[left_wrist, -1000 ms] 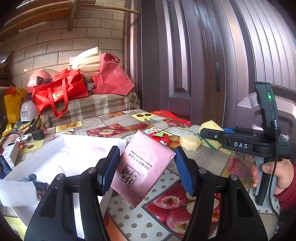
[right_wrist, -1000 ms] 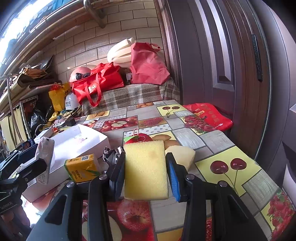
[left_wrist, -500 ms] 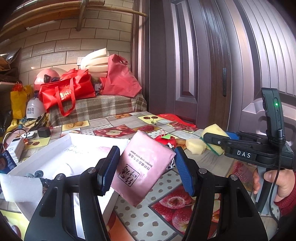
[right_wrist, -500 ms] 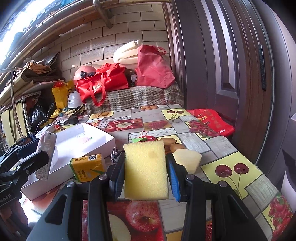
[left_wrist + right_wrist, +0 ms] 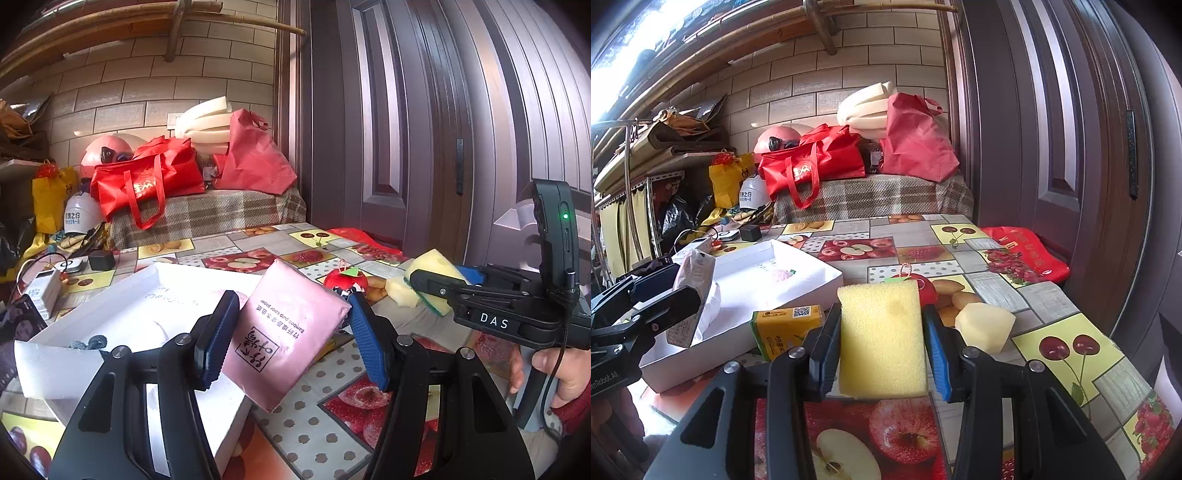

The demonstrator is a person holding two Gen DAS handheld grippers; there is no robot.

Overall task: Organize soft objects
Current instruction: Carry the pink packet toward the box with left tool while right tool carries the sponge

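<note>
A cluttered home storage corner — red tote bags [image 5: 812,166], helmets [image 5: 79,218], brick-tiled wall [image 5: 812,74], fruit-print tablecloth [image 5: 1052,332].

A fruit-print tablecloth [image 5: 1067,343] covers the table. At its twelve o'clock end, a plaid-covered bench [image 5: 875,197] carries a red tote bag [image 5: 809,166], a red cloth sack [image 5: 916,140] and rolled white foam [image 5: 866,107]. Toward ten o'clock sit a white helmet [image 5: 750,195] and a yellow bag [image 5: 726,182]. A dark wooden door [image 5: 1052,129] fills three o'clock.

The pink pack [image 5: 286,338] reads "Bamboo pulp color paper", the right gripper [image 5: 436,284] body "DAS", and the left gripper [image 5: 661,295] body "nRobot.AI".
</note>
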